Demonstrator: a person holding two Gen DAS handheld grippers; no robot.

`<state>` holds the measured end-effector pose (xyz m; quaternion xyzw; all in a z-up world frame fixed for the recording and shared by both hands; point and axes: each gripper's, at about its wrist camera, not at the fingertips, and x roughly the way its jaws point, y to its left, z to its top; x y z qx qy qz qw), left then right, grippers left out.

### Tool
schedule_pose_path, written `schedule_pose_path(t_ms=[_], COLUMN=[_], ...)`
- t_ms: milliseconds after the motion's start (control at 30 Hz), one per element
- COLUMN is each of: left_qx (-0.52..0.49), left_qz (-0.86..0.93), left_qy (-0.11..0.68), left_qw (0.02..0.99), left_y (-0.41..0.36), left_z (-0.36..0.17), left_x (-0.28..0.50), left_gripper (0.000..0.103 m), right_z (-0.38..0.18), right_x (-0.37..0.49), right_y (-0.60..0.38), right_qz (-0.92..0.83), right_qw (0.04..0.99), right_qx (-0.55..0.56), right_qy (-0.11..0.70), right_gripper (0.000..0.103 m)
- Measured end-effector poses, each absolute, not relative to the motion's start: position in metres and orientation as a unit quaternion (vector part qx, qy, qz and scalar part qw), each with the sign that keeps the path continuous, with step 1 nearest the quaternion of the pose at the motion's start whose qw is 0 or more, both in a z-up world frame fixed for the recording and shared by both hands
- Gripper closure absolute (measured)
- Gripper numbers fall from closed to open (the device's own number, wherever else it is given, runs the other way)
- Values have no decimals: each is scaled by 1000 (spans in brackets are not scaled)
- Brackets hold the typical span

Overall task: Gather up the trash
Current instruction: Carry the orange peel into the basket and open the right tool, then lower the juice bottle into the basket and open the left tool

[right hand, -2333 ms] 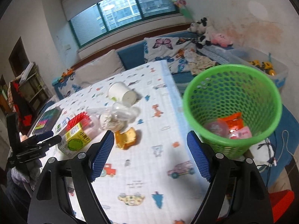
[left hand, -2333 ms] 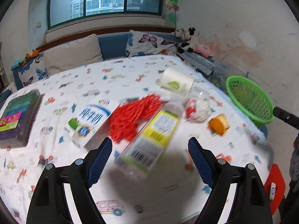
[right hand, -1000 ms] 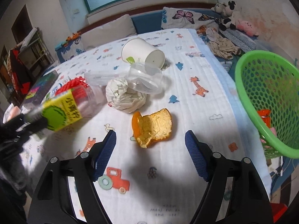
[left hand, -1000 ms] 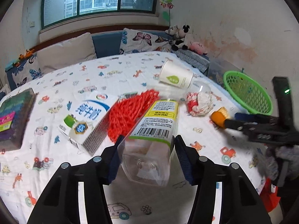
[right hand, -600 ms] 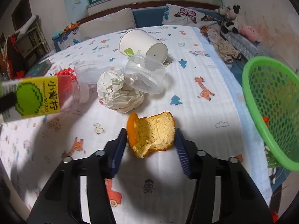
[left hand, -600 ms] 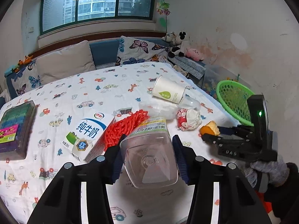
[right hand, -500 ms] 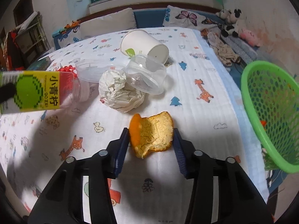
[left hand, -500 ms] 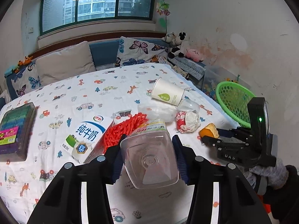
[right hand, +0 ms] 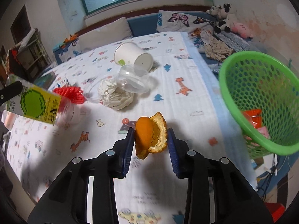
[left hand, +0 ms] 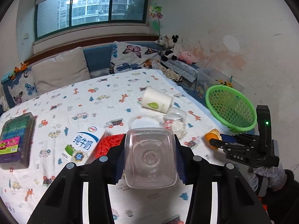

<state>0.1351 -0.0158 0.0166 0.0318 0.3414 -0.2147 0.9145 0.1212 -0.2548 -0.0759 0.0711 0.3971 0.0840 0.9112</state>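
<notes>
My left gripper [left hand: 150, 158] is shut on a clear plastic bottle [left hand: 150, 157] with a yellow-green label [right hand: 35, 106], held above the table with its square base toward the camera. My right gripper [right hand: 151, 140] is shut on an orange peel [right hand: 151, 137] and holds it just above the tablecloth; it also shows in the left wrist view [left hand: 212, 134]. The green mesh trash basket [right hand: 261, 100] stands off the table's right edge with some wrappers inside. On the table lie a tipped paper cup [right hand: 131, 56], a clear plastic cup [right hand: 133, 80], crumpled white paper [right hand: 115, 96], red netting [right hand: 72, 93] and a milk carton [left hand: 83, 145].
A box of coloured items [left hand: 15, 140] lies at the table's left edge. A cushioned bench with pillows [left hand: 59, 71] and plush toys [left hand: 170, 46] runs behind the table. A clear storage bin [left hand: 209, 78] stands beyond the basket.
My right gripper has closed on the orange peel and lifted it off the cloth. My left gripper has raised the bottle so its base faces the camera.
</notes>
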Motion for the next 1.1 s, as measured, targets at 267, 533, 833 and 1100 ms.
schedule_pose_path(t_ms=[267,533,833,1100], left_qx=[35,45,67,89], left_qz=[-241,-275,-309,-340], left_qy=[337,323,313,309], left_qw=[910,905,896,884], left_y=[-40,-80,-147,-213], left_z=[33,55,73,79], left_x=[128,133,161,184], left_gripper=[59,59,59,59], right_z=[-55,-53,-75,-73], right_x=[108,117,135,124], right_y=[-327,-411,-479,-492], right_qz=[30,-48,-109,-116], right_qw=[921,921,909,916], right_qx=[107,113,120,125], right_qy=[374,369,384,362], right_gripper=[67,67,63,49])
